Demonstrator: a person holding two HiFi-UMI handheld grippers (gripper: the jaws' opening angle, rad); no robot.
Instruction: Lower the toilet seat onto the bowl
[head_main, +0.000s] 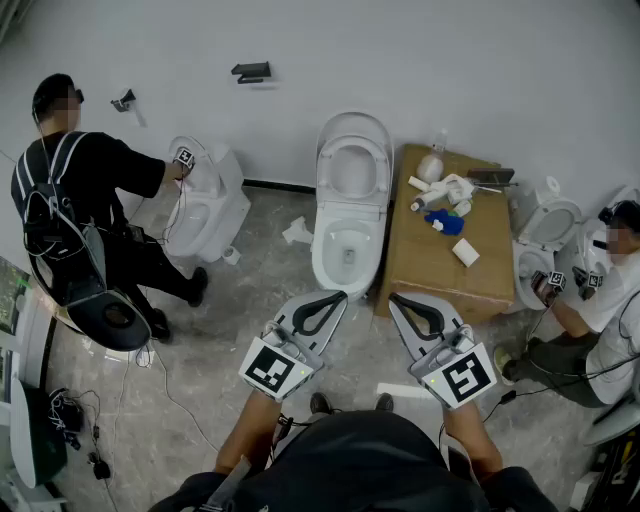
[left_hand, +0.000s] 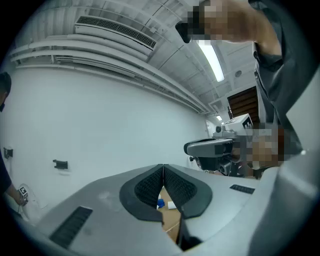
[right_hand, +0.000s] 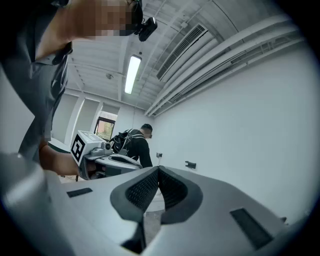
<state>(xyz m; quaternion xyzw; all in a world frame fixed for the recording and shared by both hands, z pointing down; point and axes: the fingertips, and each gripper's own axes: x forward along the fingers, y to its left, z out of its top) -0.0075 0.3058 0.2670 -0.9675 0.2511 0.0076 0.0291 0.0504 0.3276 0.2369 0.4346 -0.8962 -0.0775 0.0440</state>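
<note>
Toilet seat (head_main: 352, 168) stands raised at the far end of the middle toilet, tipped back toward the white wall. The open bowl (head_main: 346, 250) lies on its near side. The left gripper (head_main: 338, 296) and the right gripper (head_main: 396, 297) hover level side by side, near the bowl's front rim, and neither touches the toilet. In the left gripper view the fingers (left_hand: 148, 187) are pressed together with nothing between them. The right gripper view shows the same of the right fingers (right_hand: 172, 189): closed tight and empty. The step in hand looks like the reach toward the seat, so the task seems hardly begun. To do it well, one gripper probably needs to travel over the bowl to the seat's top edge. There it could either spread its fingers to pinch the rim or hook the closed tips behind it; a pinch would likely give more control. The ring appears to lean against a lid behind it, so the fingers should take the ring alone. The descent is best kept slow and guided right down to the bowl, since a released seat could slam. The bench (head_main: 470, 275) just right of the toilet carries bottles (head_main: 440, 190), and the right gripper should keep clear of them.
</note>
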